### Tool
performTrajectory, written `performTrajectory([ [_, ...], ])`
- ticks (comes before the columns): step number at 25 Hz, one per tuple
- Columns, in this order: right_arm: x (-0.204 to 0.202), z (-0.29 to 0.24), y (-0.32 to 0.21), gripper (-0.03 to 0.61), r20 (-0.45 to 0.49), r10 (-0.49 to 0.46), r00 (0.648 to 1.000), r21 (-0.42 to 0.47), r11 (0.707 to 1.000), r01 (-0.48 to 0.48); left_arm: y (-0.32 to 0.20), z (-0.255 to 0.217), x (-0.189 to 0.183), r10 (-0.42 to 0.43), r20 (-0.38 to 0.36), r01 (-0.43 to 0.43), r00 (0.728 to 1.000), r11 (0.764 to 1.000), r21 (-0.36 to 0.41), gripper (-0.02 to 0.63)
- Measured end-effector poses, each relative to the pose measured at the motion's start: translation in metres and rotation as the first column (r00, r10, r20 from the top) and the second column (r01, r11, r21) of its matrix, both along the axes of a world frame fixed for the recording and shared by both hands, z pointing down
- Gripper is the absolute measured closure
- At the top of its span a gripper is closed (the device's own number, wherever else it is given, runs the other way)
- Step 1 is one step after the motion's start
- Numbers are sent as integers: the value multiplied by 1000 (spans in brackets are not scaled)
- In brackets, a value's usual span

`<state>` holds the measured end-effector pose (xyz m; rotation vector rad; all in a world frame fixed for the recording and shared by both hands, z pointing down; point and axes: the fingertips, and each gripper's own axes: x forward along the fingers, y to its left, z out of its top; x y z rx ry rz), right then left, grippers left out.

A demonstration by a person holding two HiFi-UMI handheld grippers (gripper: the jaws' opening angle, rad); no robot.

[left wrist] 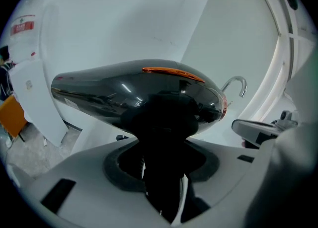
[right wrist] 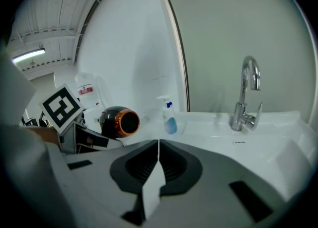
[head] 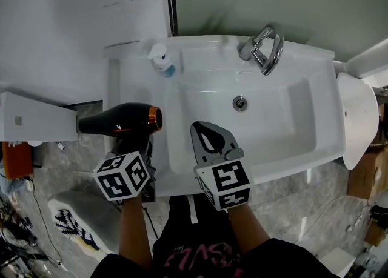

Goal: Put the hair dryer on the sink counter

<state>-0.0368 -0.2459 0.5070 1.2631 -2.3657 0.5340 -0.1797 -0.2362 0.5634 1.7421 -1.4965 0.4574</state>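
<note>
Left gripper [head: 131, 147], at the sink's [head: 285, 131] left edge: jaws clamped on the black handle of the hair dryer [head: 119, 119]. In the left gripper view the handle fills the gap between the jaws and the glossy body lies crosswise above them. Its orange-ringed nozzle points toward the sink.

Right gripper [head: 197, 129], over the sink's near rim: jaws together, nothing between them.

Hair dryer: carried level beside the sink's left side, partly over the white desk [head: 138, 74] that borders the sink. No view shows it resting on anything.

Soap bottle [head: 162, 60]: upright at the sink's far left corner. Tap [head: 264, 50]: at the sink's far edge, well apart from the dryer.

Progress, as judged: the pickup is done and the dryer has been brought to the sink. Lowering it onto the desk left of the sink and letting go remain.
</note>
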Motion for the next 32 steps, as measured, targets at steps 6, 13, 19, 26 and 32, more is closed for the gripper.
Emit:
performTrajectory([
  [6,0,12,-1,557,-1,7,1000,-21,1000,-7,-1,20,-5,-19,-11,19,1000,999,-40,431],
  [13,-2,23,-2,557,1,4,1000,-41,999,-4,0,40,-8,-30,1,30,1000,996,-84,431],
  [19,-3,32,-3,557,0,3,1000,-58,998,-3,0,55,-8,-26,16,28,1000,992,-122,431],
  [26,-2,40,0,557,-1,6,1000,-72,997,-6,0,60,-10,-14,78,23,997,992,-125,431],
  [32,-3,41,2,557,4,5,1000,-76,997,-4,0,66,-10,2,137,17,991,991,-136,440],
])
